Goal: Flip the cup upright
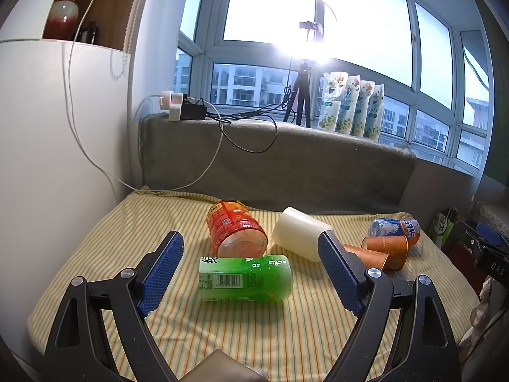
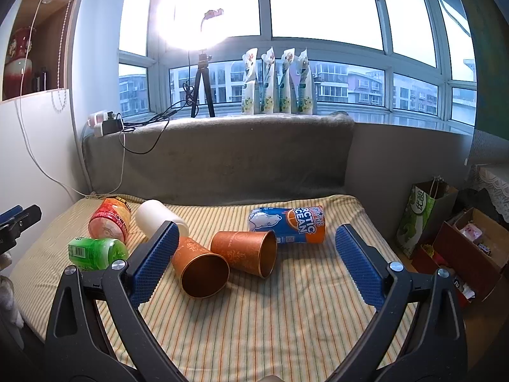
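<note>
Several cups lie on their sides on a striped cloth. In the left wrist view my left gripper (image 1: 251, 248) is open and empty above a green cup (image 1: 245, 278), with a red-orange cup (image 1: 237, 232) and a white cup (image 1: 300, 234) just beyond. In the right wrist view my right gripper (image 2: 254, 238) is open and empty, facing two copper cups (image 2: 200, 269) (image 2: 246, 253) whose mouths point toward me. A blue cup marked "Arctic Ocean" (image 2: 288, 224) lies behind them. The green cup (image 2: 97, 253), the red-orange cup (image 2: 109, 219) and the white cup (image 2: 156, 215) lie to the left.
A grey padded ledge (image 2: 222, 159) backs the cloth. On the sill stand a tripod (image 2: 202, 90), several refill pouches (image 2: 276, 82) and a power strip with cables (image 2: 106, 124). A green paper bag (image 2: 416, 219) and cardboard boxes (image 2: 467, 254) stand at the right.
</note>
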Available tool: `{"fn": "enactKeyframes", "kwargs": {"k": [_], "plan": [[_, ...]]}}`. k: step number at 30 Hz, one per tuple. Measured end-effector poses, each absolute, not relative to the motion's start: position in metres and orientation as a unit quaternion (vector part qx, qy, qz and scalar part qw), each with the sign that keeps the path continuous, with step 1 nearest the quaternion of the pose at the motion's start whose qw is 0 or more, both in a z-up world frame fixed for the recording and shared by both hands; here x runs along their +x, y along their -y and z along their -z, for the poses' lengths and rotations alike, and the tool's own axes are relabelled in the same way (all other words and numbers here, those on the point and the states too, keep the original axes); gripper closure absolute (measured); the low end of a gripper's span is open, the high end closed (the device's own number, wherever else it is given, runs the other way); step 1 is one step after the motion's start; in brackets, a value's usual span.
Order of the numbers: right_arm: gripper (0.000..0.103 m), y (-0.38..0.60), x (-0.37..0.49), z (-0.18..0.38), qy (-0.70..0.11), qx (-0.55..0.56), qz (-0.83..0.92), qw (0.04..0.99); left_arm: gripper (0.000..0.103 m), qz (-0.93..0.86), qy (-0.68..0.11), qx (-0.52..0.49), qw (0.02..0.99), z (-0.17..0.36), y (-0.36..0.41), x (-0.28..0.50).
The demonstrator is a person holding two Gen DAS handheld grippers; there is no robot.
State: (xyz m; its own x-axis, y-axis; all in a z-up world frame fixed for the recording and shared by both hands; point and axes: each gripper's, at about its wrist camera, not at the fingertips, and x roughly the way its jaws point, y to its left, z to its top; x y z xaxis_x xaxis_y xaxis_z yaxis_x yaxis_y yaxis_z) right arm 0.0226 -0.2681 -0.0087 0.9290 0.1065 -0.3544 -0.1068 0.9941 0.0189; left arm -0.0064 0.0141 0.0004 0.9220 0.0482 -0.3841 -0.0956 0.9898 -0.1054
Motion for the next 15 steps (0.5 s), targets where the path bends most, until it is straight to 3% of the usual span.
{"fn": "enactKeyframes", "kwargs": {"k": [15], "plan": [[0.003,0.2664,0.0224,0.0043,-0.173,0.000,-0.054,0.983,0.016,-0.037,-0.189,-0.065,0.979,-0.0024,-0.0151,-0.0079]]}}
